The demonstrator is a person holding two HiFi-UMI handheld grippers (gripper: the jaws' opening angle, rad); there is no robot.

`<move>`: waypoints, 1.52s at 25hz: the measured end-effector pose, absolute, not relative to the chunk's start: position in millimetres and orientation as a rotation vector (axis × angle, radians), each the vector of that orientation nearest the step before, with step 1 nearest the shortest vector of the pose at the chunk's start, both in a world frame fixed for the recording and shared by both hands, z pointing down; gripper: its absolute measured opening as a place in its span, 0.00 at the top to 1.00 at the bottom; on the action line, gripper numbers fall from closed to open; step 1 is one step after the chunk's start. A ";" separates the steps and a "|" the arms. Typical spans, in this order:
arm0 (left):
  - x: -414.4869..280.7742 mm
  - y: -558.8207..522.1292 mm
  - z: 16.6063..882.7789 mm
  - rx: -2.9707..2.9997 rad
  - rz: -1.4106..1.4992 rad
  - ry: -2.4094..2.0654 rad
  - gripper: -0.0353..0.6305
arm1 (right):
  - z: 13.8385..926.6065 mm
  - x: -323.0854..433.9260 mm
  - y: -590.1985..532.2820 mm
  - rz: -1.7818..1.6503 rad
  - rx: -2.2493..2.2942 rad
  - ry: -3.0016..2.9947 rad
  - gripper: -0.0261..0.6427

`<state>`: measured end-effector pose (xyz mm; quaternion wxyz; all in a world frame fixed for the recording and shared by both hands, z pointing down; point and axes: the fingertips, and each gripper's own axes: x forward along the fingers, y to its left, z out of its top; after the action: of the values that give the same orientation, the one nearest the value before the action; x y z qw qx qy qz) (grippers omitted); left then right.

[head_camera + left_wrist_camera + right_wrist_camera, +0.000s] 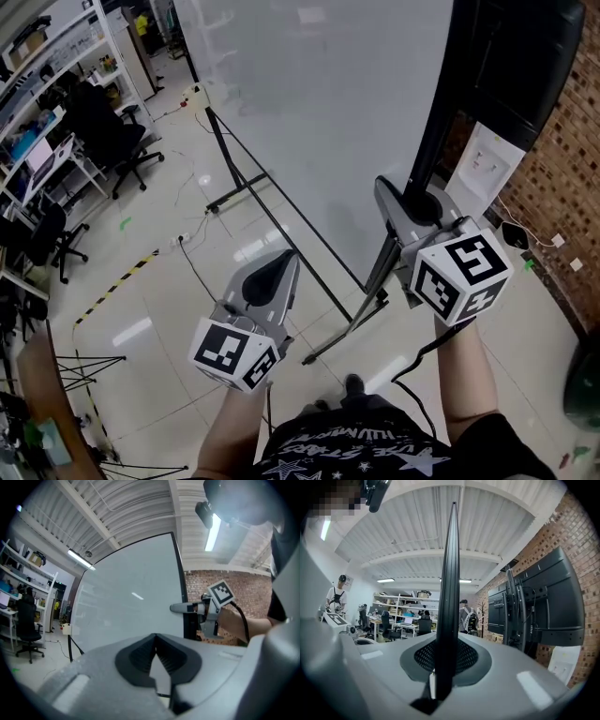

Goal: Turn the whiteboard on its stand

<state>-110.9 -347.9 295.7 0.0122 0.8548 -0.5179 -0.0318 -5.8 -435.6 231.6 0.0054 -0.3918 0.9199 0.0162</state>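
Note:
The big whiteboard [319, 103] stands upright on a black stand [272, 211] with long floor feet. My right gripper [382, 187] is shut on the board's black right edge. In the right gripper view that edge [451, 573] rises as a thin dark strip straight out of the right gripper [446, 656]. My left gripper [286, 258] hangs lower and left, short of the board's face, touching nothing. Its pads meet at the tips, so the left gripper [156, 639] is shut and empty. The left gripper view shows the white board face [131, 602] and the right gripper [176, 607] at its edge.
A black screen on a stand [511, 66] is close behind the board's right edge, before a brick wall [572, 169]. A white cabinet [487, 164] stands below it. Office chairs [117, 141] and shelves are at far left, tripod legs [89, 361] near left. Two people [466, 618] are far off.

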 end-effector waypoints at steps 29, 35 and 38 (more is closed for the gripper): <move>-116.2 -270.8 301.5 2.696 -0.100 -1.507 0.94 | 228.5 -16.4 -348.9 0.041 -1.279 2.816 0.89; -110.4 -248.1 293.2 2.697 -0.117 -1.568 0.94 | 233.9 -11.7 -322.1 0.034 -1.286 2.815 0.89; -106.4 -233.9 288.4 2.699 -0.115 -1.598 0.94 | 235.0 -9.8 -306.9 0.034 -1.284 2.813 0.89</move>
<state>-106.4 -233.9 288.4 0.0014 0.8599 -0.5092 -0.0367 -9.8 -306.9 235.0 0.0248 -0.4152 0.9093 0.0111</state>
